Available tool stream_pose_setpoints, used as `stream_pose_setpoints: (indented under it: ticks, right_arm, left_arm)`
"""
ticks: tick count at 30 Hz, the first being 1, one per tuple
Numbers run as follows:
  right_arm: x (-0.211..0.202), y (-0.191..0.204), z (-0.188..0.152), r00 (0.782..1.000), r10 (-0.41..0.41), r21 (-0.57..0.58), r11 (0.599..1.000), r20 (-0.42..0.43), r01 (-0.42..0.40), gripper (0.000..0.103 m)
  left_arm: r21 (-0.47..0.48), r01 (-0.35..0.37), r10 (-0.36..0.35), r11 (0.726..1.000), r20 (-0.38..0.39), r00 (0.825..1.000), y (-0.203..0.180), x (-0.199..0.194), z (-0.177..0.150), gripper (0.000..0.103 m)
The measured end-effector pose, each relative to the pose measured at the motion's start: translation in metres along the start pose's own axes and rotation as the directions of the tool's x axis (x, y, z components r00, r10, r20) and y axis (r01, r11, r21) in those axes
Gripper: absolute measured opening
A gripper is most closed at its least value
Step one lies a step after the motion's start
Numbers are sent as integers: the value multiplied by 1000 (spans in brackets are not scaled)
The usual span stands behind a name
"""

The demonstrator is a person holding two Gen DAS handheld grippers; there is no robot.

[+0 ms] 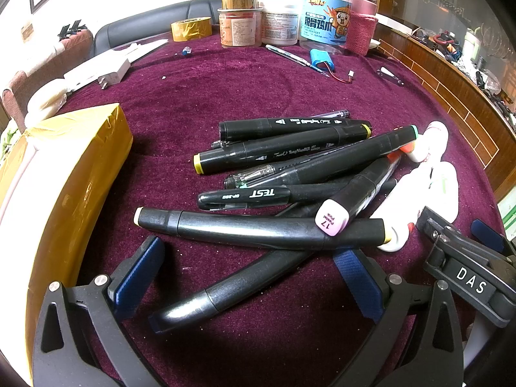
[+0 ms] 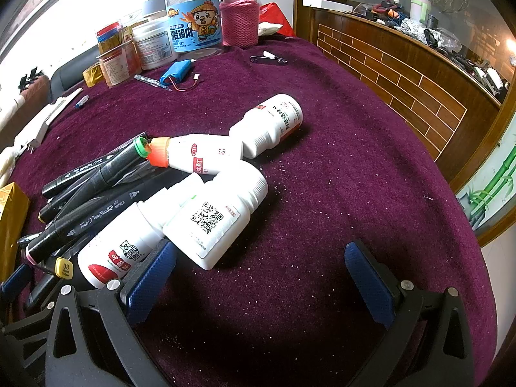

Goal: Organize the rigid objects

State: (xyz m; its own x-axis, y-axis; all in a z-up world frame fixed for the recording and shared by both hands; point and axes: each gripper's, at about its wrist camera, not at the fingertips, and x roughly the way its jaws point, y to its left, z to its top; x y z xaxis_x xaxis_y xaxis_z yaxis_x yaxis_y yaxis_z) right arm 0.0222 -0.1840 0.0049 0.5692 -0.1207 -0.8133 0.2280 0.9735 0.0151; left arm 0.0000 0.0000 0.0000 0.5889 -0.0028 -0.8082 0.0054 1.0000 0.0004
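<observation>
A pile of several black markers and pens [image 1: 290, 174] lies on the purple cloth; it also shows at the left of the right wrist view [image 2: 96, 187]. My left gripper [image 1: 254, 277] is open, its jaws on either side of the nearest marker [image 1: 232, 287], low over the cloth. Several white medicine bottles lie on their sides: one with a QR code [image 2: 219, 219], one with an orange cap [image 2: 200, 154], one further back [image 2: 274, 125], one against my left pad [image 2: 129, 242]. My right gripper [image 2: 261, 277] is open and empty, just in front of the QR bottle.
A yellow taped box [image 1: 64, 174] lies left of the markers. Jars, a blue-labelled tub [image 2: 193, 22], a pink-sleeved flask [image 2: 240, 16], a tape roll [image 1: 191, 28], a blue battery pack [image 2: 177, 72] and a white charger [image 1: 111, 72] stand at the back. A wooden counter [image 2: 403, 74] runs along the right.
</observation>
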Motion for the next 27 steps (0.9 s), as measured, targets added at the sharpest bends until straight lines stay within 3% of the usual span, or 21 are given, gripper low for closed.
stream_pose_setpoints:
  ticks: [6, 11, 27]
  right_arm:
    - [-2, -2, 0, 1000, 10, -10, 1000, -5, -10, 102]
    - [2, -5, 5, 998, 29, -30, 999, -62, -31, 102]
    - [3, -5, 5, 996, 40, -33, 999, -85, -43, 101]
  left_arm:
    - [19, 15, -15, 1000, -7, 1000, 0, -1, 0, 103]
    - [63, 49, -44, 997, -78, 996, 0, -12, -10, 103]
    - [53, 34, -31, 998, -63, 998, -1, -16, -16, 103]
